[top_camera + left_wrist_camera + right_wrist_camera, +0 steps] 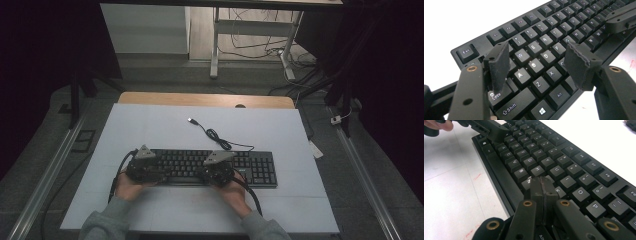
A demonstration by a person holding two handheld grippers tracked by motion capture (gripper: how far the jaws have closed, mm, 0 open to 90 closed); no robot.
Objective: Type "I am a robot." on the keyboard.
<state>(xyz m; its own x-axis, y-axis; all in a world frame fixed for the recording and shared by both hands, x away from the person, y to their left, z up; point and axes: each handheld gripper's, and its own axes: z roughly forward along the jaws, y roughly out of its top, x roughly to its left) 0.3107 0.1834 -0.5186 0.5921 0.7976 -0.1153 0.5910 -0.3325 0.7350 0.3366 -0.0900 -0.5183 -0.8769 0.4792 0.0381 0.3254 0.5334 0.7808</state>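
Note:
A black keyboard (252, 167) lies across the near middle of the white table top (150, 125). Its cable (217, 137) curls away to a loose USB plug (191, 120). My left gripper (150, 169) hovers over the keyboard's left end. In the left gripper view it (539, 63) is open, and its pads (499, 65) straddle the A, S, D and Z keys of the keyboard (549, 37) without touching them. My right gripper (220, 170) is over the middle keys. In the right gripper view it (542, 183) is shut with nothing between its jaws, its tip at the M and J keys of the keyboard (541, 150); I cannot tell whether it touches them.
The table's wooden far edge (205, 99) meets a grey floor, where a desk frame (215, 45) stands with loose cables. Metal rails (55, 165) run along both sides of the table. White surface lies in front of the keyboard (451, 195) and behind it.

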